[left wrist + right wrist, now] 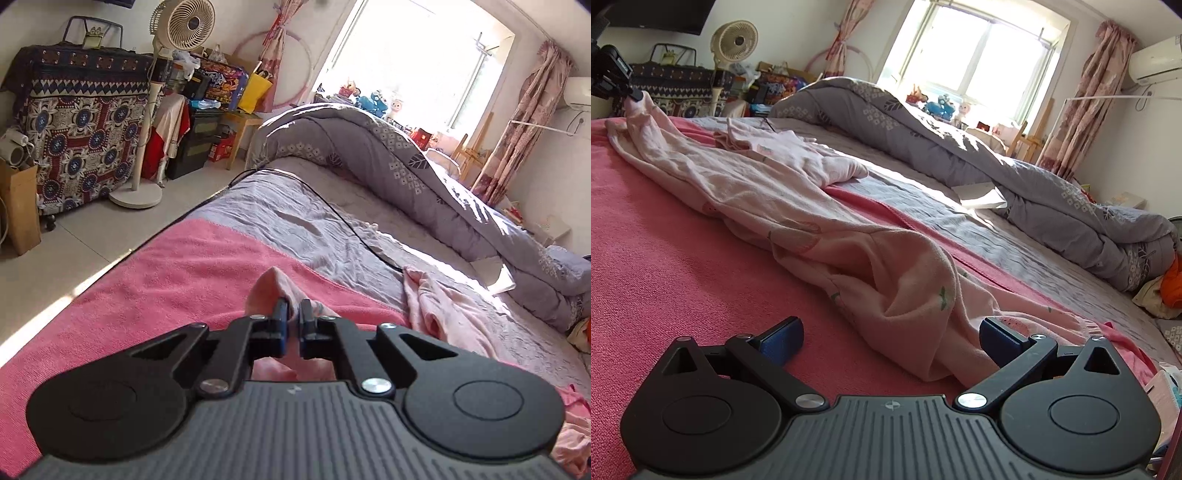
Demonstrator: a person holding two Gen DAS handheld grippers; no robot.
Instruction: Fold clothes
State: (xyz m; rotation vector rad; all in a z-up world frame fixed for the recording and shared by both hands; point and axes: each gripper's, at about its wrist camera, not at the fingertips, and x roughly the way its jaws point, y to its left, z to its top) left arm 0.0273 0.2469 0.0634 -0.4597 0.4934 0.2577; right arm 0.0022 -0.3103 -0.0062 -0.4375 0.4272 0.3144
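Folding barely begun: pink garment [798, 206] sprawls unfolded along our pink blanket [665, 258].
Our left gripper [294, 314] pinches its far end near the blanket's edge; our right gripper [892, 334] gapes wide around the near end.

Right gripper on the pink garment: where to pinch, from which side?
Take the near bunched end of the pink garment, which lies between the open right gripper pads. Come in low and straight ahead along the pink towel; the folds stand up there, and the left gripper already pinches the far end.
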